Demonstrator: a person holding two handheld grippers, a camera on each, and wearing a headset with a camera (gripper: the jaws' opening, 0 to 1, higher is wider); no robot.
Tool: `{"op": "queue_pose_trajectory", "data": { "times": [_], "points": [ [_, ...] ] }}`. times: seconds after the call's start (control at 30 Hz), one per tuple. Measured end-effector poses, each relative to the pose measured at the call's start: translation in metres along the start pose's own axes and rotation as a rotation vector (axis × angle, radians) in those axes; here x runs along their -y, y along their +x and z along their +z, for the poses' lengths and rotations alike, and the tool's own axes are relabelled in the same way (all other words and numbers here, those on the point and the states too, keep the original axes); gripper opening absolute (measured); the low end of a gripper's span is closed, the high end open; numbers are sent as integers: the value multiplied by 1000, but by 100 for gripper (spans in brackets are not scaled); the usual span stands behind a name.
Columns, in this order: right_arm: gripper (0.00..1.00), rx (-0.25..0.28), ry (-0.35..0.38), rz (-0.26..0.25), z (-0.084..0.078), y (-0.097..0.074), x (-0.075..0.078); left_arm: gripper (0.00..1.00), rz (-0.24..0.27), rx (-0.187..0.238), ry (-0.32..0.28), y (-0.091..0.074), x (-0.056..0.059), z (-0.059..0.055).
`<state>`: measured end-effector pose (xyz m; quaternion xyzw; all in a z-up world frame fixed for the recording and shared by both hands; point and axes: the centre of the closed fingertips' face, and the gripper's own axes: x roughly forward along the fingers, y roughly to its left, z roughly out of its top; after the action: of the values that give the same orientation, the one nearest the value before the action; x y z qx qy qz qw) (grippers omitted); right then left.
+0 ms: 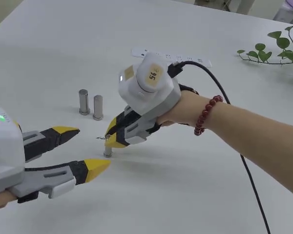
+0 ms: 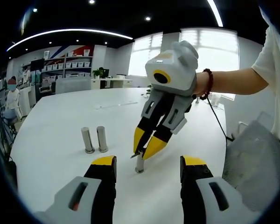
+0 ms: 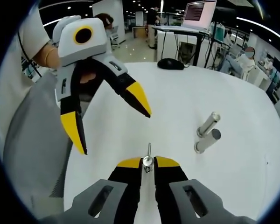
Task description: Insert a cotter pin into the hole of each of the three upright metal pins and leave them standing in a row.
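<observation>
— Where did things stand?

— The right tongs (image 1: 112,138) were clenched on the cotter pin (image 1: 102,138), whose thin leg poked out past their tips. The lone pin (image 1: 108,153) stood upright on the tabletop (image 1: 185,185), just below those tips.

— And the left tongs?

— The left tongs (image 1: 90,147) were released, jaws wide. They hovered near the lone pin without touching it. The other two pins (image 1: 84,102) stood side by side, well beyond the tips of both tongs.

— So what could have gone wrong?

— Nothing braced the lone pin. It looked light and narrow-footed. If the cotter pin had missed the hole, the sideways push would likely have tipped the lone pin or skated it across the tabletop.

— Could the cotter pin itself have failed?

— Quite possibly. Only a little of it was pinched in the right tongs. A snag on the hole's edge might have twisted it in the grip or popped it free.

— Was the hole lined up?

— The hole could not be made out, so that could not be told. Had it faced away from the right tongs, the leg would merely have scraped the shaft.

— Any risk to the row?

— The lone pin stood apart from the pair and would probably have needed shifting afterwards. A careless sweep of the open left tongs might have knocked one over.
</observation>
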<state>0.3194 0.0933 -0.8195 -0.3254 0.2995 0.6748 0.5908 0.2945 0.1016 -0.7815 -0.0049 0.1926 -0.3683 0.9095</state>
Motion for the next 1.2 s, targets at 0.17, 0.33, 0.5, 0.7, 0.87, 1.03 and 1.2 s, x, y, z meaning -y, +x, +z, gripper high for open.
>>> {"op": "queue_pose_trajectory", "data": {
  "times": [0.17, 0.33, 0.5, 0.7, 0.87, 1.03, 1.2],
  "points": [
    [11, 3, 10, 0, 1, 1, 0, 54, 0, 0, 1, 0, 0, 0],
    [12, 1, 6, 15, 0, 2, -1, 54, 0, 0, 0, -1, 0, 1],
    [16, 9, 22, 28, 0, 4, -4, 54, 0, -6, 0, -2, -1, -1],
    [18, 21, 42, 26, 1, 3, -2, 54, 0, -4, 2, -2, -1, 1],
    [21, 37, 70, 16, 3, 0, 0, 56, 1, -2, 5, -3, 0, 2],
    [25, 54, 123, 2, 5, -6, 1, 58, 3, 4, 5, -4, 0, 4],
    [28, 55, 161, -20, 6, -11, 4, 61, -4, 5, 2, -4, 2, 5]
  ]
}}
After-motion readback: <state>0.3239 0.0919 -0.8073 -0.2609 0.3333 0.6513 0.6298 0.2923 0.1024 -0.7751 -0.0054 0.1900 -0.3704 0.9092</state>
